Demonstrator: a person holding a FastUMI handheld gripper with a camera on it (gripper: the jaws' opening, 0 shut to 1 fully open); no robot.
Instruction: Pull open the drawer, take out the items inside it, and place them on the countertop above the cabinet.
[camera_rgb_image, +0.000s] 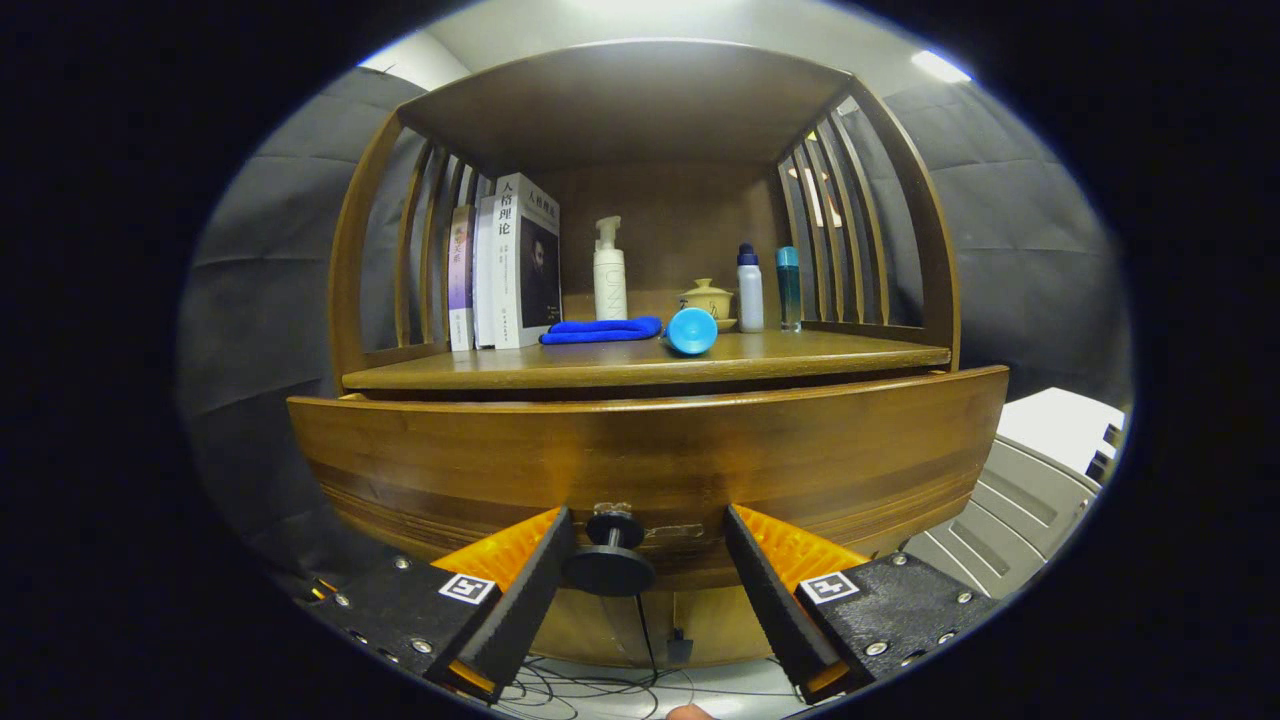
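Your gripper (650, 560) has its jaws spread wide, one on each side of the dark round knob (611, 562) on the front of the drawer (650, 455). The knob sits between the jaws, nearer your left one, and neither jaw touches it as far as you can see. The drawer looks pulled out a little from the cabinet, because its front stands forward of the counter (650, 362) edge, but you cannot see inside it at all, so whatever is in there is hidden from you. On the counter above, you can see some books (505, 265) standing at the left, a white pump bottle (609, 272) beside them, and a folded blue cloth (602, 330) lying in front. Just right of the cloth, a blue round thing (692, 331) lies on its side; it may be a cup, but it is hard to tell. Behind it sits a small lidded pot (708, 298), partly hidden. Then come a white bottle with a blue cap (750, 290) and a thin blue bottle (789, 288). Below the drawer, some thin wires (590, 690) lie on the floor, cut off by your jaws. A fingertip (690, 712) peeks in at the very bottom.
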